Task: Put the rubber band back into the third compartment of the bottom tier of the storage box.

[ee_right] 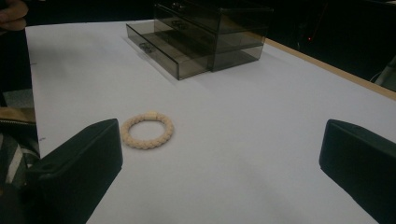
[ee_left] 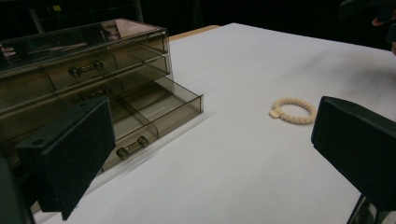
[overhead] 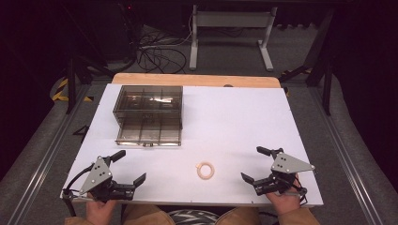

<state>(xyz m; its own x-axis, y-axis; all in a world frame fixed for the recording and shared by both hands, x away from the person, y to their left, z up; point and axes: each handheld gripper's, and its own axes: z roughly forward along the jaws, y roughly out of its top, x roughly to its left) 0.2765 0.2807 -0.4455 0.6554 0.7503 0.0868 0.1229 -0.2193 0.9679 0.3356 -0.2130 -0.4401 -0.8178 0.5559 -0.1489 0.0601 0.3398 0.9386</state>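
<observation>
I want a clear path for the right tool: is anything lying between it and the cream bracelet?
No. In the high view, bare white table separates the open right tool from the bracelet; the right gripper view shows the same.

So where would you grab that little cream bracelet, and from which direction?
Probably from straight above. The bracelet lies flat on the white table, so nothing gets under it. Put one jaw inside the ring and one outside, pinching the braided band. The right gripper, open, looks about as near as the left.
</observation>
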